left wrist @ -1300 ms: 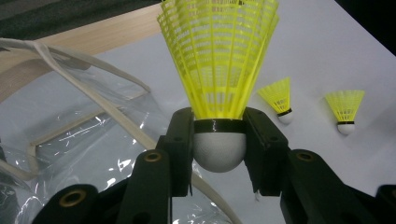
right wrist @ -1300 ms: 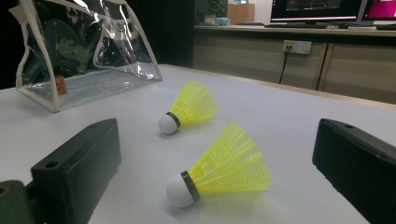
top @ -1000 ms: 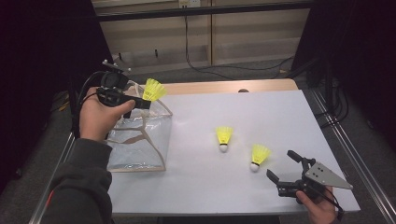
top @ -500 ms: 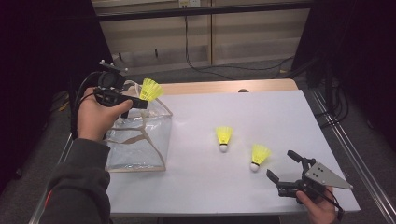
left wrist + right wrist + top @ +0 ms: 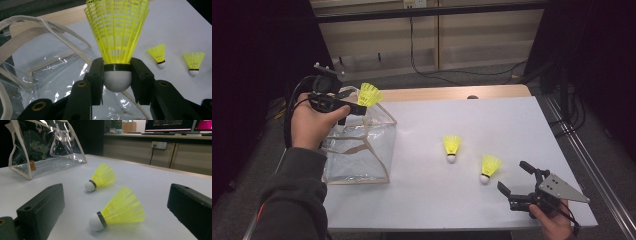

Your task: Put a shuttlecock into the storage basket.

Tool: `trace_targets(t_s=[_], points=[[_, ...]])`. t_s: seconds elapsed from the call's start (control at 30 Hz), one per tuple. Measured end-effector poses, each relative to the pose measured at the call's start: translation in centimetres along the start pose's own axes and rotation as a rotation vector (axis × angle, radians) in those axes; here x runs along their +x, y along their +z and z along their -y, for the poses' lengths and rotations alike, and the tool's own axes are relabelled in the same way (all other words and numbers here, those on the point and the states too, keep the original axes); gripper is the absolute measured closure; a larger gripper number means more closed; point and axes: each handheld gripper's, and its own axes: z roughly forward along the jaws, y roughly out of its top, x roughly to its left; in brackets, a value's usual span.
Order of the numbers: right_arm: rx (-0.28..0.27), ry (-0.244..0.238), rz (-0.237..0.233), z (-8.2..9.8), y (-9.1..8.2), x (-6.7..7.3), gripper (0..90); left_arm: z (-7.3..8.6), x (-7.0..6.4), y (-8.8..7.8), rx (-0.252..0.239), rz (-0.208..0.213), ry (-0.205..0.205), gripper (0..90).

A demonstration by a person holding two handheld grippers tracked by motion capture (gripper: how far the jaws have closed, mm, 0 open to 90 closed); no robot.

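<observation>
White tabletop point(image 5: 472, 200): right gripper point(image 5: 517, 180) is idling with jaws apart at near right corner, two shuttlecocks point(image 5: 490, 168) point(image 5: 452, 148) lying ahead. Left gripper point(image 5: 354, 104) is clamping a yellow shuttlecock point(image 5: 369, 94) above the clear bag point(image 5: 357, 150) at left edge. Risk: releasing off-centre bounces it off the rim.

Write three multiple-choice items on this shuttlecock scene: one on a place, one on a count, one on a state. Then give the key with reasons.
1. Where is the held shuttlecock?
A. above the clear bag
B. on the floor
C. beside the right gripper

2. How many shuttlecocks lie on the white table?
A. none
B. two
C. five

3. How do the right gripper's jaws stand?
A. shut on a shuttlecock
B. open, holding nothing
C. shut on the bag's strap

Key: 1 A, the left gripper clamps its white cork over the bag's mouth. 2 B, a far shuttlecock and a near shuttlecock lie there. 3 B, the right gripper view shows its jaws wide apart.
</observation>
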Motion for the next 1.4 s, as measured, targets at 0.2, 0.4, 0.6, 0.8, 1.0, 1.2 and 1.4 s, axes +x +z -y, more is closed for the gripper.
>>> trace_targets(t_s=[0.2,0.4,0.6,0.8,1.0,1.2,1.4], points=[[0.0,0.0,-0.001,0.0,0.0,0.0,0.9,0.1,0.2,0.1,-0.002,-0.004,-0.008,65.1],[-0.001,-0.001,-0.001,0.0,0.0,0.0,0.9,0.1,0.4,0.1,-0.002,-0.009,-0.016,65.2],[0.0,0.0,-0.001,0.0,0.0,0.0,0.9,0.3,0.7,0.0,-0.007,-0.012,-0.031,65.1],[-0.001,0.0,-0.001,0.0,0.0,0.0,0.9,0.4,1.2,-0.2,-0.013,-0.023,-0.041,65.1],[-0.001,-0.001,-0.002,0.0,0.0,0.0,1.0,0.7,1.6,-0.2,-0.01,-0.039,-0.051,65.1],[-0.001,-0.001,-0.001,0.0,0.0,0.0,1.0,0.9,1.9,-0.2,-0.015,-0.048,-0.056,65.1],[0.0,-0.002,-0.001,0.0,0.0,0.0,1.0,0.9,2.2,-0.4,-0.013,-0.064,-0.057,65.1]])
